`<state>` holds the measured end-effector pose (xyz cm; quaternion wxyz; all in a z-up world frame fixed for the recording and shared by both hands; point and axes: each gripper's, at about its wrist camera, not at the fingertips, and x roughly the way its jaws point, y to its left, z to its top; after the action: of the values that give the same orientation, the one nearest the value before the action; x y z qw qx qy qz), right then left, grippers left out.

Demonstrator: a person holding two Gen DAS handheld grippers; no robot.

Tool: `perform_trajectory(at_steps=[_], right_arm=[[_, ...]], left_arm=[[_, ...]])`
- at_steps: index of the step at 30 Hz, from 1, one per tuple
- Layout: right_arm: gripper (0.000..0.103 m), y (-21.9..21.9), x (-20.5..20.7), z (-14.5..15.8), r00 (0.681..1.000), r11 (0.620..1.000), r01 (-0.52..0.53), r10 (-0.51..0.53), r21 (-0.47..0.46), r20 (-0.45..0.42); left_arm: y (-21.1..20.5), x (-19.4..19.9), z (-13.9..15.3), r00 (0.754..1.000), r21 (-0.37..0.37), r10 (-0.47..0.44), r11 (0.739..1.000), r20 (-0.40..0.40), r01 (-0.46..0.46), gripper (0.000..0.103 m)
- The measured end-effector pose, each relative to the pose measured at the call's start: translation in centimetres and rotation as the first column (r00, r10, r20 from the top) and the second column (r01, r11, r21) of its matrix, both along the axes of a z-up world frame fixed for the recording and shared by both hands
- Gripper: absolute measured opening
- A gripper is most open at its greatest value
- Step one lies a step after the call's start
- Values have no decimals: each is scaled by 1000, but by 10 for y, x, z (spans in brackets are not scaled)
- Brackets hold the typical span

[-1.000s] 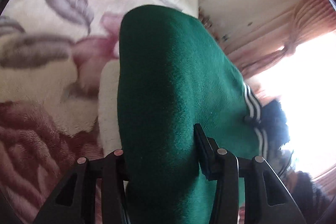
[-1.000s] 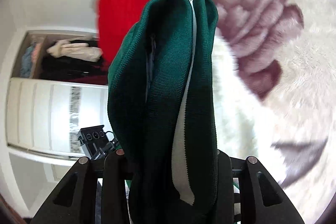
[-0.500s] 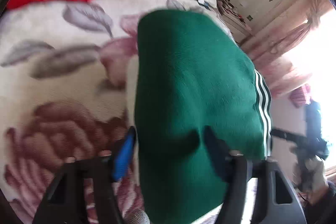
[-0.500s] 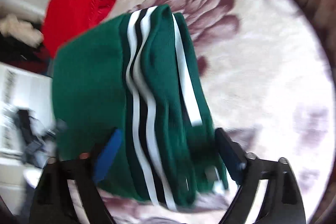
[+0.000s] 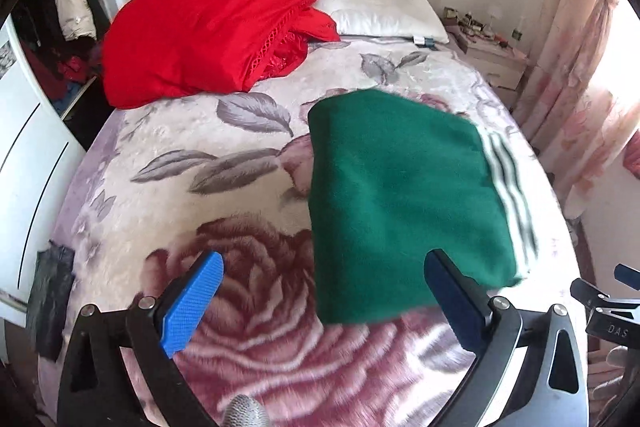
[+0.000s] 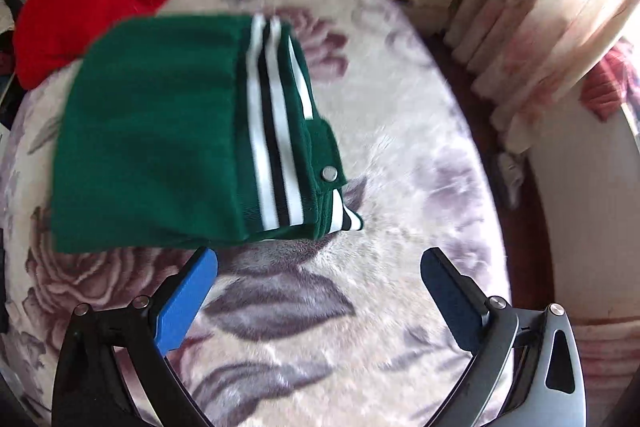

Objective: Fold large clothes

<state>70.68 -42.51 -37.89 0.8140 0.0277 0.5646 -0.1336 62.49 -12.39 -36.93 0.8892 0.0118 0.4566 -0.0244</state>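
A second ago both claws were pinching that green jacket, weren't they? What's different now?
Both let go. The left gripper and right gripper now have their jaws wide open and have drawn back, and the folded green jacket lies on the floral blanket. The red garment stays heaped near the pillow.

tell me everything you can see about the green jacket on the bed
The green jacket is a dark green, fleecy-looking garment folded into a compact, roughly rectangular bundle. White and black stripes run along one ribbed edge, beside a tab with a silver snap button. It lies flat on the floral blanket, apart from the red garment near the headboard. Neither the left gripper nor the right gripper touches it; both stand open.
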Motion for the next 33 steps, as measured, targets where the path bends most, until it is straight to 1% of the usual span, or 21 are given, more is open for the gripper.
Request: perform_trajectory(at_steps=[1,3,5,6,8,10,11,12,14,15,17,21,24,28,33], right_arm=[[103,5,-10,22,1000,1000,-1,2,-9,23],[103,14,-30,55,999,1000,-6,7,-14,51],[103,20,-53,91,996,1000,-9,10,-14,84],[103,24,-62,106,995,1000,-11,13,-23,97],[103,31,-83,140,992,1000,-12,16,-27,123],[103,38,-107,172,988,999,-15,20,-33,152],[103,41,-117,184,987,999,-20,25,-37,161],[103,46,-128,200,985,999,-23,30,-42,172],[103,54,-153,231,978,999,-29,37,-42,203],[103,60,-166,246,975,998,-34,43,-44,219],[103,70,-192,276,966,997,-50,62,-57,249],[103,84,-239,325,950,995,-64,83,-72,300],[103,91,-273,358,937,995,-68,91,-78,338],[103,98,-310,391,921,994,-75,101,-82,377],[103,107,-345,420,914,994,-94,109,-58,391]], left_arm=[[-1,-13,15,1000,-7,-1,1000,-3,1,103],[-2,-23,31,1000,-15,8,1000,-4,-8,103],[-3,-48,60,1000,-21,8,1000,14,-8,103],[-5,-53,67,1000,-22,9,1000,18,-9,103],[-7,-76,95,998,-14,9,1000,55,-8,103],[-9,-96,115,996,-11,8,1000,84,-7,103],[-9,-111,132,995,-15,9,1000,101,-7,103],[-9,-118,138,994,-17,11,1000,111,-9,103],[-9,-145,166,988,-9,11,1000,152,-9,103],[-9,-152,173,987,-6,10,1000,159,-9,103],[-7,-176,196,985,-19,15,1000,171,-12,103],[-3,-214,226,980,-28,18,1000,198,-13,103],[-1,-236,243,976,-34,15,999,218,-7,103],[0,-264,261,972,-42,11,999,237,-1,103],[-1,-284,276,977,-38,12,999,211,-4,103]])
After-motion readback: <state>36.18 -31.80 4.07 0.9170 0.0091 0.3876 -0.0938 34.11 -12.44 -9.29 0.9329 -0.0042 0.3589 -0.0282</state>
